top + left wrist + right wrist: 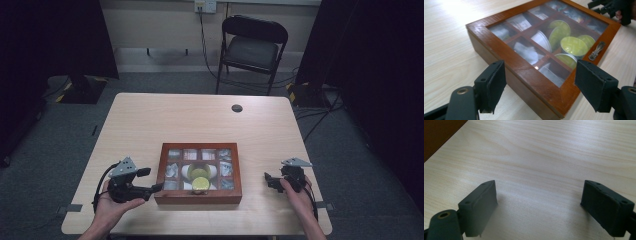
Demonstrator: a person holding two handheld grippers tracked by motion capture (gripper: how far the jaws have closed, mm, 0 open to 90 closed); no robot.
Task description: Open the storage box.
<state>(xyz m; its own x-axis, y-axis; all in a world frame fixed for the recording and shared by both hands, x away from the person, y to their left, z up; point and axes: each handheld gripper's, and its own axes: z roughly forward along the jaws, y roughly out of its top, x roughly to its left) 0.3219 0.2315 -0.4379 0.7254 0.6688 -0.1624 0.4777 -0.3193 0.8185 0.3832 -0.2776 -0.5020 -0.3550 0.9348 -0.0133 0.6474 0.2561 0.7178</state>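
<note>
Two tongs flank a wooden box (198, 172) that sits toward the near edge of the tabletop (150, 120), roughly centred between the sides. The left tongs (156, 188) lie just beside the box's near left corner, jaws spread wide with nothing between the pads; in the left gripper view that corner sits between and beyond the two jaws. The right tongs (268, 180) rest apart from the box's right wall, also released, jaws wide over bare wood, with a sliver of the box at the upper left of the right gripper view. Bare tabletop stretches behind the box up to a small dark round cap (237, 108) near the far edge.

The box's glass-paned lid (544, 37) is closed, a small metal clasp (596, 51) on its near frame. Beneath the panes, yellow-green capsules (573, 46) fill the middle compartment; pale packets (527, 51) lie in the surrounding ones.
</note>
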